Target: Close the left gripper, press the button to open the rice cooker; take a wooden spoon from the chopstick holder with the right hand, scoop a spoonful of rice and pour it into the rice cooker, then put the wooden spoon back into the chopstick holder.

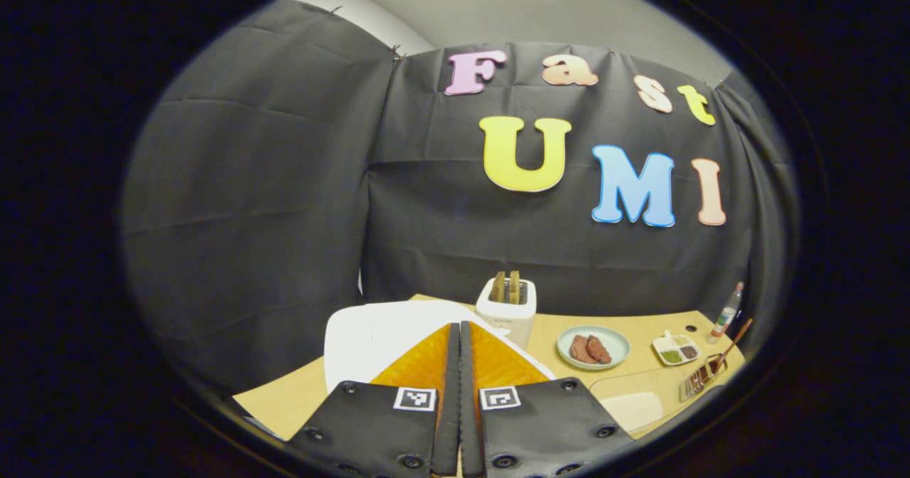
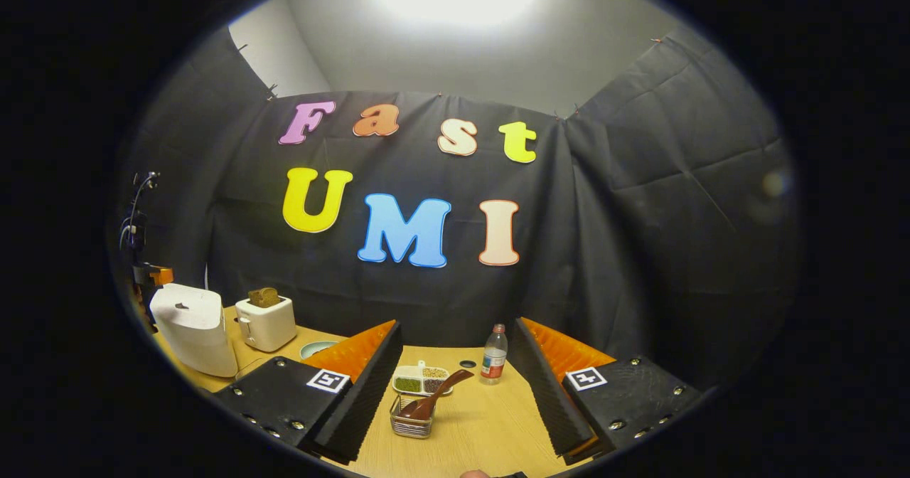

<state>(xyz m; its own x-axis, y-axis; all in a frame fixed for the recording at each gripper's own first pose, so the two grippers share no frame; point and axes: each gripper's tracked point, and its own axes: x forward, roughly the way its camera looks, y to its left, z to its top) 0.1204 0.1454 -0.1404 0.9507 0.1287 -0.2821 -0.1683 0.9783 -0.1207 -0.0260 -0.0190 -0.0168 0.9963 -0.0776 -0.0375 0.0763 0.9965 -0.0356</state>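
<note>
My left gripper [image 1: 459,327] is shut with nothing between its fingers, its tips over the top of the white rice cooker [image 1: 370,339], whose lid is down. In the right gripper view the rice cooker [image 2: 195,339] stands at the far left. My right gripper [image 2: 456,325] is open and empty, above and just behind the wire chopstick holder [image 2: 411,421]. The wooden spoon [image 2: 435,395] leans in that holder, handle pointing up and right. In the left gripper view the chopstick holder [image 1: 700,378] and spoon [image 1: 732,346] lie far right. A white divided dish [image 2: 421,380] of grains sits behind the holder.
A white toaster [image 1: 506,307] with bread slices stands just behind the rice cooker. A pale green plate [image 1: 593,346] with meat slices sits mid-table. A small bottle [image 2: 494,356] stands near the back wall. The wooden table [image 2: 483,428] has bare room around the holder.
</note>
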